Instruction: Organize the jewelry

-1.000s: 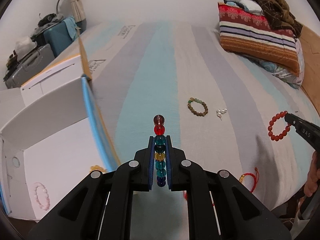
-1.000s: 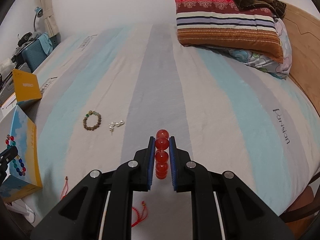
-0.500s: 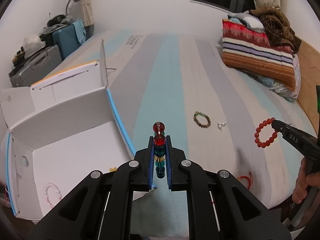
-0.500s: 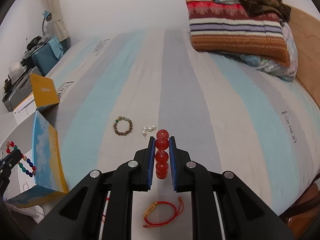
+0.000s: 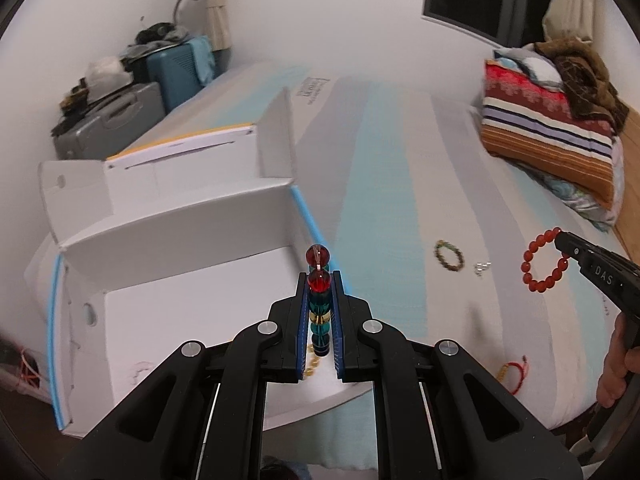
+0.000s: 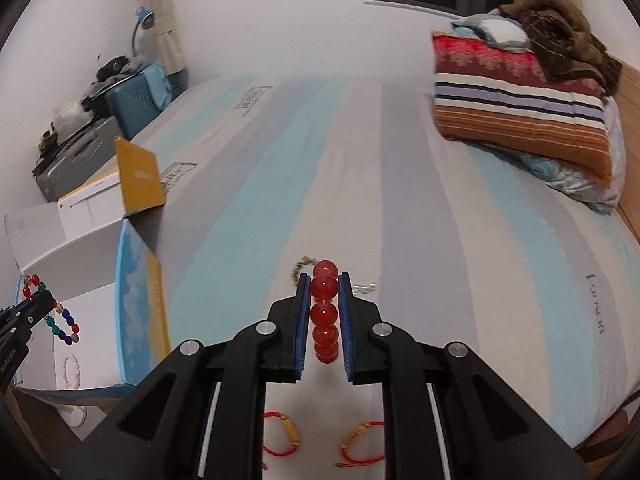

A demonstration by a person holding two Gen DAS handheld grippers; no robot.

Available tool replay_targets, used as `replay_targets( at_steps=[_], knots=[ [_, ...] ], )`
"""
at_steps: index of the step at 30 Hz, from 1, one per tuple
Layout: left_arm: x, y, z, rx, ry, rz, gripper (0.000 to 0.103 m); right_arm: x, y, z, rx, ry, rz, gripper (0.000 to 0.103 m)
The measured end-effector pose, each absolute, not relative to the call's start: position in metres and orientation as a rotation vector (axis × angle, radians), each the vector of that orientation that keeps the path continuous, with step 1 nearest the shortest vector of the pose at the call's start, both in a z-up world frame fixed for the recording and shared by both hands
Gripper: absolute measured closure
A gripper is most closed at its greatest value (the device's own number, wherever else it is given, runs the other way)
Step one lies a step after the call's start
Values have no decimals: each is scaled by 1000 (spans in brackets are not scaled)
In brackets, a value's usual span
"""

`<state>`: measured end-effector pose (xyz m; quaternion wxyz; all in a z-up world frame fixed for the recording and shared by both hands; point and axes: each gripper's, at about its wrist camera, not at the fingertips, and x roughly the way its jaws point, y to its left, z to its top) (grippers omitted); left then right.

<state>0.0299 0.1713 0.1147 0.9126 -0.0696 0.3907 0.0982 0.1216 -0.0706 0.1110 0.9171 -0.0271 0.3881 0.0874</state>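
Two bracelets are up in the air! The multicoloured bead bracelet (image 5: 319,300), red, teal and amber, is pinched tight in the left gripper (image 5: 319,312) above the open white box (image 5: 192,320). The red bead bracelet (image 6: 325,316) sits clamped in the right gripper (image 6: 325,320), right of the box over the striped bed (image 6: 440,260). Both grippers tilt downward. Two red cord bracelets (image 6: 360,440) lie near the bed's edge.

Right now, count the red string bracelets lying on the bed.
2. One red string bracelet lies at the bed's near edge, the other red string bracelet just right of it. The tongs' bodies cover parts of both; more could be hidden.
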Motion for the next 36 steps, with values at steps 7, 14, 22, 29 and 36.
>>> replay_targets(
  at_steps=[7, 14, 22, 29, 36],
  knots=[
    [12, 206, 111, -184, 810, 238, 94, 118, -25, 113, -83, 800, 264, 90],
    [-9, 246, 112, -204, 815, 325, 94, 106, 25, 117, -119, 787, 345, 90],
    [-33, 283, 120, -209, 811, 402, 94, 92, 73, 123, -126, 775, 436, 90],
    [-46, 306, 115, -226, 819, 446, 94, 70, 116, 128, -166, 748, 513, 90],
    [-54, 321, 105, -232, 837, 474, 94, 61, 153, 115, -206, 767, 572, 90]
  ],
)
